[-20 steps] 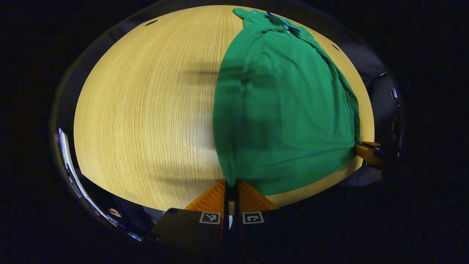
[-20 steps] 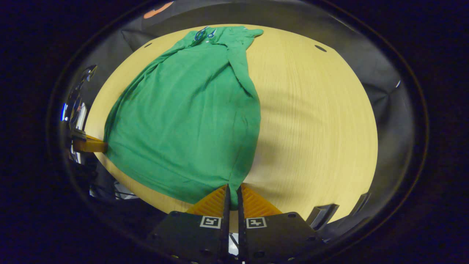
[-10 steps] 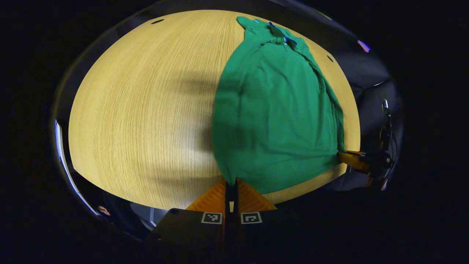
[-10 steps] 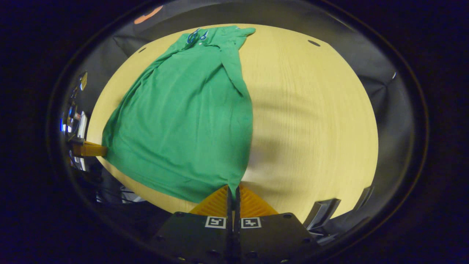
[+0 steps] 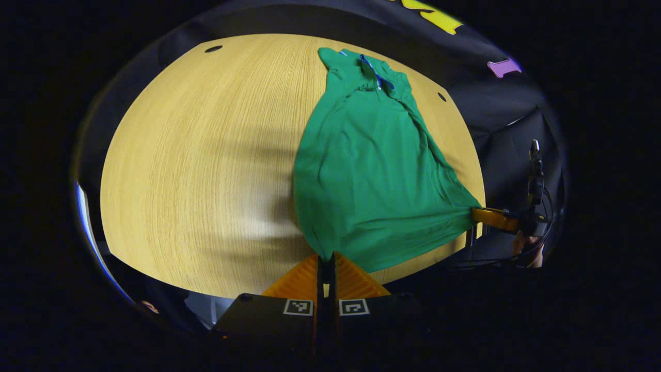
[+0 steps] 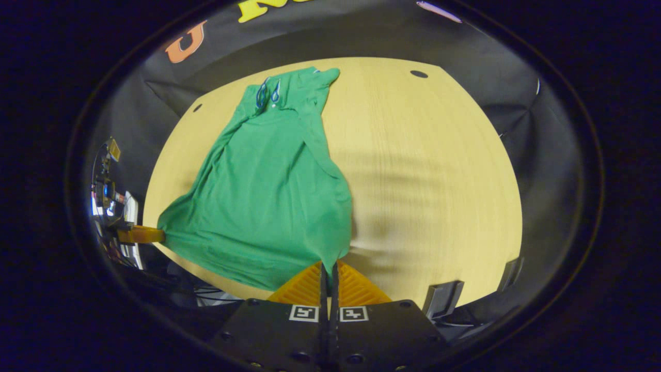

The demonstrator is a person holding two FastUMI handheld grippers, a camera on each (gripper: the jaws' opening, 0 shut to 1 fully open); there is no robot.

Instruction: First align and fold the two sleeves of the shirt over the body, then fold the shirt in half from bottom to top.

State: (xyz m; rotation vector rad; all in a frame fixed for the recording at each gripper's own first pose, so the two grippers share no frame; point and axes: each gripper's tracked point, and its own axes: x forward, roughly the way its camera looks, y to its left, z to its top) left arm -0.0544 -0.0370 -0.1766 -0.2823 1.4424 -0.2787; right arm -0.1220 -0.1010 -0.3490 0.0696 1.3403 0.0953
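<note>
A green shirt (image 5: 372,175) lies lengthwise on the round wooden table (image 5: 206,170), collar at the far end, sleeves folded in over the body. My left gripper (image 5: 326,258) is shut on the shirt's near left bottom corner. In the right gripper view, my right gripper (image 6: 328,264) is shut on the shirt's (image 6: 273,196) other bottom corner. Both corners are raised off the table, and the hem hangs stretched between them. Each view shows the other gripper farther off, pinching its corner: the right gripper (image 5: 477,214) and the left gripper (image 6: 157,235).
The table's near edge (image 6: 465,305) runs just under both grippers. A dark bracket (image 6: 441,302) sits by that edge at the right. Small holes (image 5: 213,49) mark the far tabletop. Bare wood (image 6: 428,181) lies on either side of the shirt.
Both grippers have risen, lifting the bottom hem off the table. The shirt looks narrower and farther, and more of the booth's wall shows at the top.
</note>
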